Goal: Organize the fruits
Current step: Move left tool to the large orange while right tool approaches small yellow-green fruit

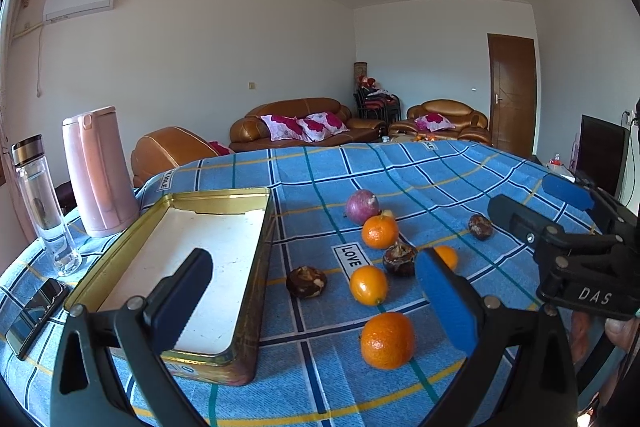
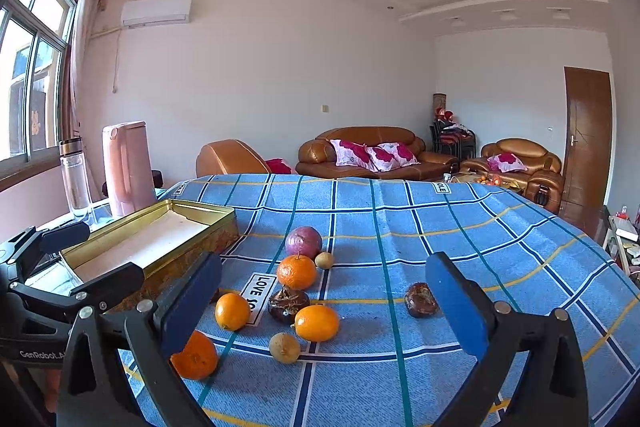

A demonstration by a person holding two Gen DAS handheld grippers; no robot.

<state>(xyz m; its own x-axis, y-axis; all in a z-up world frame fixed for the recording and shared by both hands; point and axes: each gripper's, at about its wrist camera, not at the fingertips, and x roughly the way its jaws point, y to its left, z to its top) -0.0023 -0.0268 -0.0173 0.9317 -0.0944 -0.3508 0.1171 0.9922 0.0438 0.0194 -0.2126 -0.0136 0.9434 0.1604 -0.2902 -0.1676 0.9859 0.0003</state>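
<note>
Right gripper [image 2: 324, 303] view alone shows two longans [image 2: 284, 347].

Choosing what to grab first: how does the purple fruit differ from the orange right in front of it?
The purple fruit is dull reddish-purple with a matte skin; the orange is bright orange and glossier. The purple fruit lies farther back on the cloth, nearer the tin, and the orange sits in front, overlapping it in both views. The purple one looks slightly larger. Both are roundish, rest loose on the cloth, and neither is gripped.
</note>
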